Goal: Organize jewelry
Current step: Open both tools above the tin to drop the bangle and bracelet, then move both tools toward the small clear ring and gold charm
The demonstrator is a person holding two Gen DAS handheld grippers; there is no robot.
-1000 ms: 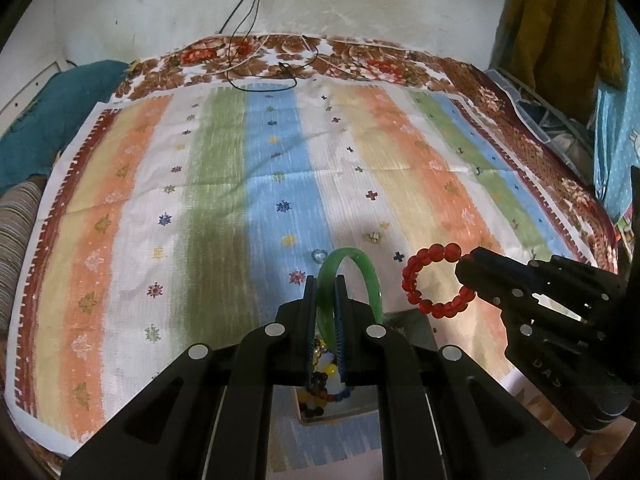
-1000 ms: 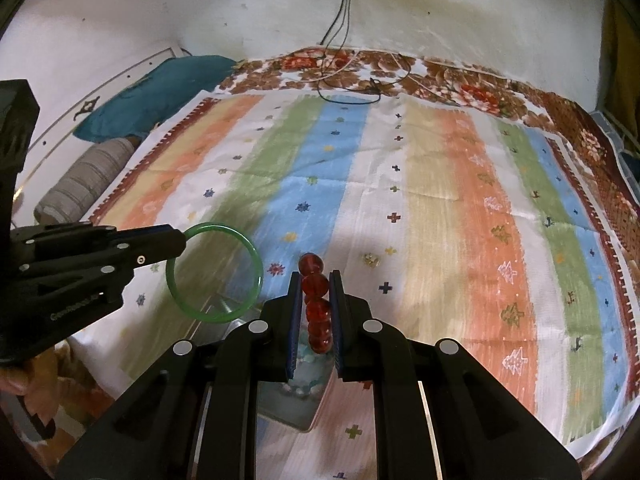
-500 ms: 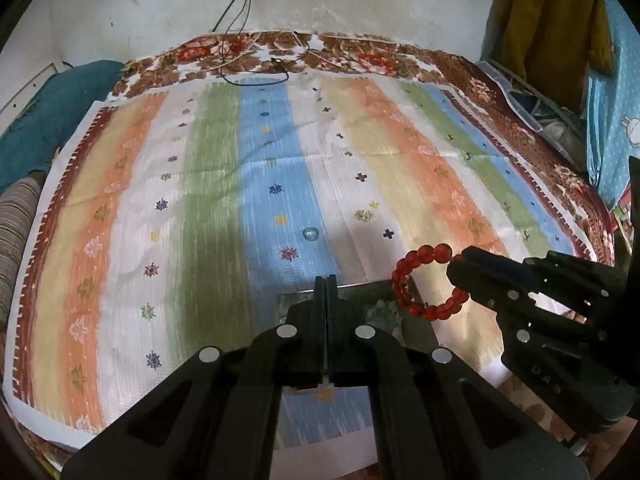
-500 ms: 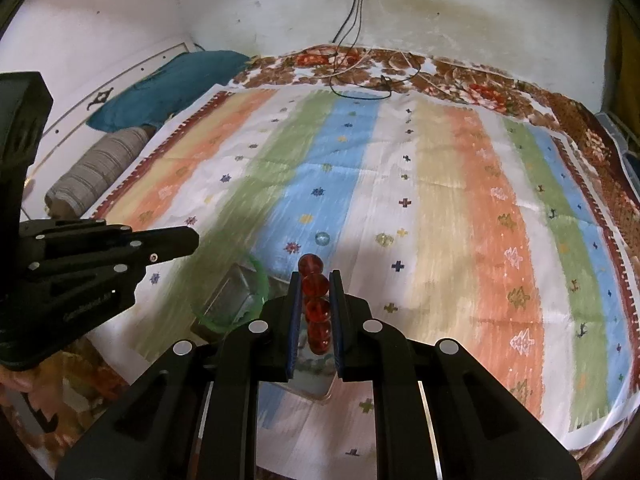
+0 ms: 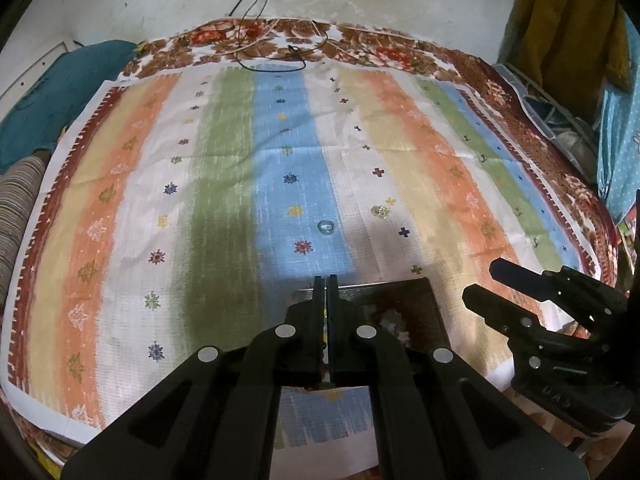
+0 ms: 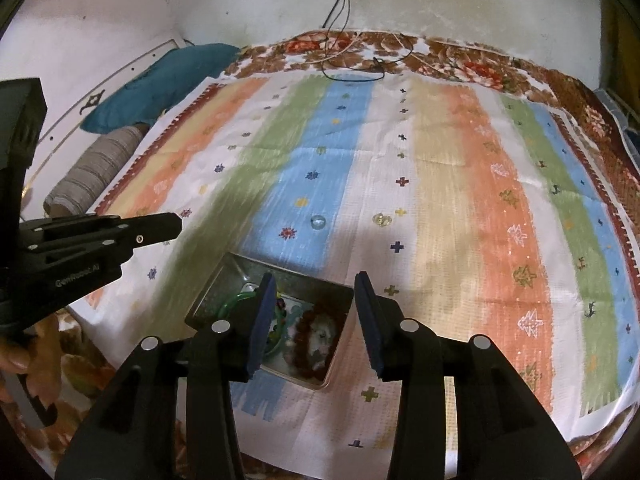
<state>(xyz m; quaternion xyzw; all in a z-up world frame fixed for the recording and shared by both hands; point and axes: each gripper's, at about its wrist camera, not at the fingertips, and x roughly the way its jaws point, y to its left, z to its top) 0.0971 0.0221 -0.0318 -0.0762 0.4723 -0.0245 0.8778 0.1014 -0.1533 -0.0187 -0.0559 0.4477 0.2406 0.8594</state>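
Observation:
A shallow metal tin point(image 6: 224, 270) lies on the striped cloth near its front edge; it also shows in the left wrist view point(image 5: 416, 286). Inside lie a green bangle point(image 6: 231, 304), a red bead bracelet point(image 6: 308, 322) and other small pieces. My right gripper point(image 6: 314, 320) is open and empty just above the tin; it also shows in the left wrist view point(image 5: 482, 286). My left gripper point(image 5: 326, 292) is shut and empty at the tin's left side; it also shows in the right wrist view point(image 6: 176, 226). A clear bead point(image 6: 318, 222) and a pale jewel point(image 6: 382, 219) lie on the cloth beyond the tin.
The striped cloth point(image 5: 224, 184) covers a bed with a floral blanket point(image 5: 360, 46) at the far edge. A teal pillow point(image 6: 152, 84) and a striped bolster point(image 6: 96, 168) lie at the left. Black cables point(image 5: 272, 56) trail at the back. Clothes point(image 5: 568, 32) hang at the right.
The left gripper let go of the green bangle and shut empty. The right gripper opened and the red bead bracelet dropped into the tin. Both moved nearer the tin.

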